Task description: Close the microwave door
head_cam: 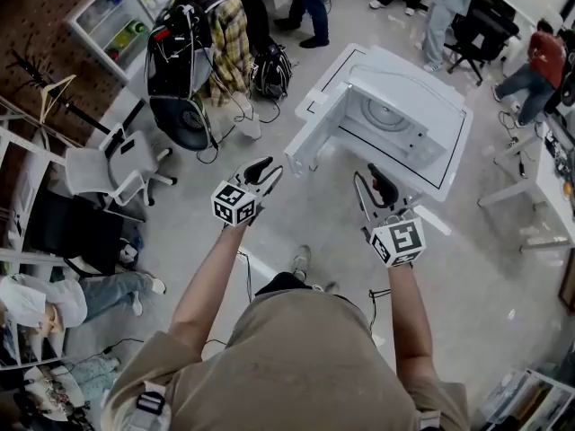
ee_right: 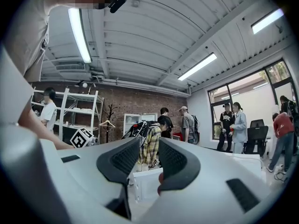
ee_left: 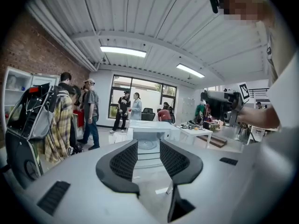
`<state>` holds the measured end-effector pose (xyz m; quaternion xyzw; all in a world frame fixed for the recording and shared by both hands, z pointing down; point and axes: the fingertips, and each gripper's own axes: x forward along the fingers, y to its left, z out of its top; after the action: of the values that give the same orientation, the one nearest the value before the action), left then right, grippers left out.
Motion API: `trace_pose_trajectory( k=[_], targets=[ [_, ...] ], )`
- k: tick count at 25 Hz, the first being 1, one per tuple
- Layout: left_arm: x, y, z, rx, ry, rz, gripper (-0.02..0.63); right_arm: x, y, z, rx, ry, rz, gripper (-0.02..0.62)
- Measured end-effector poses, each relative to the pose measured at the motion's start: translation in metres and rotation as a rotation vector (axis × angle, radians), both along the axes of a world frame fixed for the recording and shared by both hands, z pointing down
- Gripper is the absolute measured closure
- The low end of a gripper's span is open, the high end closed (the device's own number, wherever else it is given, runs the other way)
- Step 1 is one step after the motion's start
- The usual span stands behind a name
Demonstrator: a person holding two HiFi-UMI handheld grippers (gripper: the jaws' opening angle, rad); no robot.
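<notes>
A white microwave (head_cam: 395,119) stands ahead of me with its cavity and turntable in plain sight. Its door (head_cam: 313,133) hangs swung out on the left side. My left gripper (head_cam: 267,174) hovers just short of the door's outer edge, open, with nothing between its jaws. In the left gripper view the microwave (ee_left: 147,136) shows through the gap of that gripper (ee_left: 148,146). My right gripper (head_cam: 372,187) is held below the microwave's front, open and holding nothing. In the right gripper view the white door (ee_right: 145,181) shows low between that gripper's (ee_right: 149,160) jaws.
Several people stand to the left and behind the microwave, one with a large backpack (head_cam: 180,52). A grey office chair (head_cam: 112,164) is at the left, shelves (head_cam: 112,16) behind it, and a white desk (head_cam: 539,182) at the right. A person sits low at the left (head_cam: 54,299).
</notes>
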<state>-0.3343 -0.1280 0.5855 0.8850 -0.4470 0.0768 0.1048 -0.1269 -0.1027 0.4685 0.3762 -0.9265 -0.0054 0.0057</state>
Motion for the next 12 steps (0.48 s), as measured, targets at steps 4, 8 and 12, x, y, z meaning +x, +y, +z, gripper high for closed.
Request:
trace_pose_trajectory(
  k=[4,8,12],
  targets=[
    [-0.010,-0.026,0.033,-0.046,-0.004,0.046,0.462,-0.010,-0.017,0.007,-0.013,0.021,0.037,0.479],
    [-0.020,-0.049,0.066,-0.091,0.005,0.081,0.462,-0.019,-0.030,0.012,-0.028,0.023,0.083,0.479],
    [-0.020,-0.064,0.090,-0.124,-0.005,0.142,0.462,-0.027,-0.038,0.021,-0.045,0.030,0.130,0.479]
  ],
)
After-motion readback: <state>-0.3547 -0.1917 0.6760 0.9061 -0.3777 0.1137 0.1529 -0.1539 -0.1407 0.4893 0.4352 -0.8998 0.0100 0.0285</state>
